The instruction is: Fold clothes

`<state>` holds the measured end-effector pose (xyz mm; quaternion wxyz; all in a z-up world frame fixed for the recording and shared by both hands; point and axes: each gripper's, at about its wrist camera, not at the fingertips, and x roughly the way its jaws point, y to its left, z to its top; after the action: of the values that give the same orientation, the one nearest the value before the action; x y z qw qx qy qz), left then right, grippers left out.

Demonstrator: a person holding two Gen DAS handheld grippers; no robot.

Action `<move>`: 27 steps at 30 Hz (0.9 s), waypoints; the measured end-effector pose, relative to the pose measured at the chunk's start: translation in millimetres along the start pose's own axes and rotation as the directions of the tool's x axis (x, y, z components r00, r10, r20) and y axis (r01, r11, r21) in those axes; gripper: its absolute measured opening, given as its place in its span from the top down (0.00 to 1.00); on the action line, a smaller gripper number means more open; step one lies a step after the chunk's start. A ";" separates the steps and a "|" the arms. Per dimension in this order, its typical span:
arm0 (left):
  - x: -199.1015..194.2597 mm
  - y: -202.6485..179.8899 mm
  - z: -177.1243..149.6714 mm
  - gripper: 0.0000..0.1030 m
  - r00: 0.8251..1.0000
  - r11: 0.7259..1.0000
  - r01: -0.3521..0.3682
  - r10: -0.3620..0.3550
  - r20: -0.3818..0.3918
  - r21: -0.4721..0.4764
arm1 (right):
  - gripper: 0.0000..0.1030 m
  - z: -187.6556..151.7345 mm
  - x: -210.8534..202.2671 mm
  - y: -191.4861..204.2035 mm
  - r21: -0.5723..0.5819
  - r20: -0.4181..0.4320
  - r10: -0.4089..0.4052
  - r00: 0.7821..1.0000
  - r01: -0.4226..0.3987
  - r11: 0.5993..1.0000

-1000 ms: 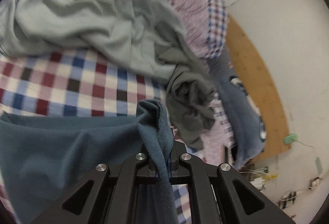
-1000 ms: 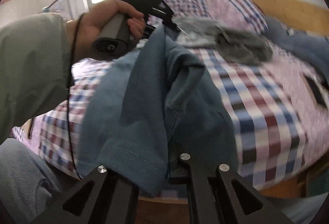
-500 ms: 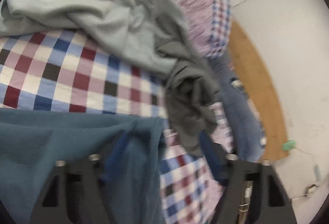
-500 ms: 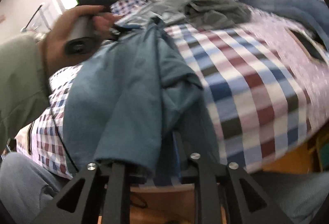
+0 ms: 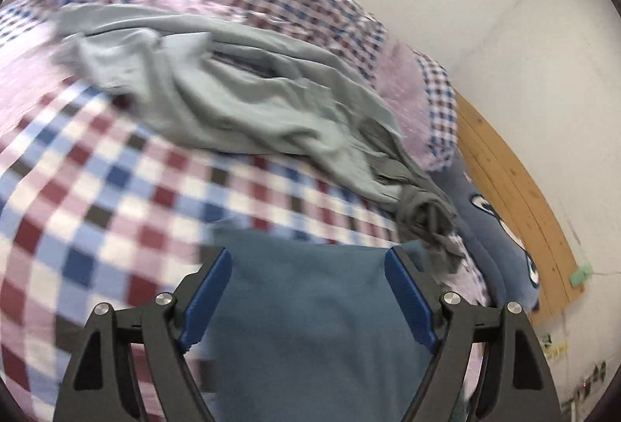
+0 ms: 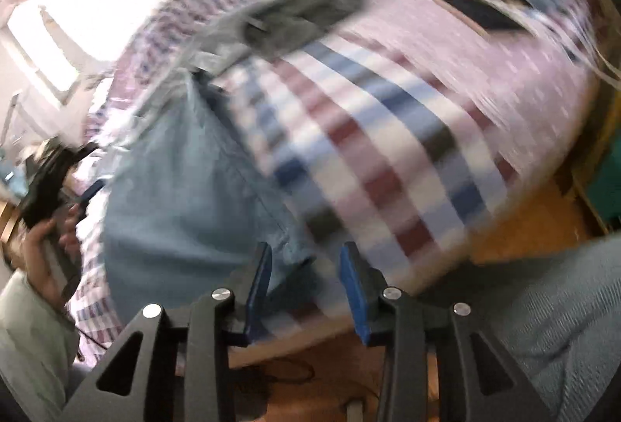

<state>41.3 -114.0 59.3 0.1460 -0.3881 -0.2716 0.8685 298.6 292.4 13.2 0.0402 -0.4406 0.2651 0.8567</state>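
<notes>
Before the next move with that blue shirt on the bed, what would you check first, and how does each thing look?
1. Left tool open and free of cloth: ok, jaws wide apart.
2. Right tool open: ok, though the shirt's corner lies between its jaws.
3. Blue shirt resting on the checked bedcover: ok.
4. Blue shirt lying flat and smooth: cannot tell, the right view is blurred.
5. Grey clothes clear of the shirt: not ok, their dark end sits at its far corner.
</notes>
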 end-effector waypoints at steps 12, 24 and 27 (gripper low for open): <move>14.5 18.6 4.5 0.18 0.998 0.999 0.025 -0.026 -0.065 -0.019 | 0.61 41.0 -6.5 55.6 -0.273 0.065 -0.040 0.997 0.056 0.960; 32.3 41.3 21.8 0.19 0.994 0.995 -0.048 0.039 -0.104 -0.085 | 0.51 169.8 85.8 161.5 -0.504 0.041 0.133 0.990 -0.095 0.858; 38.0 43.2 24.7 0.24 0.989 0.995 -0.079 0.069 -0.132 -0.067 | 0.51 197.5 119.0 164.6 -0.474 0.006 0.136 0.991 -0.117 0.873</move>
<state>-4.1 -140.2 25.1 0.1167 -0.4584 -0.2782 0.8360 31.6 228.6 82.8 -0.1196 -0.4020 0.0758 0.9046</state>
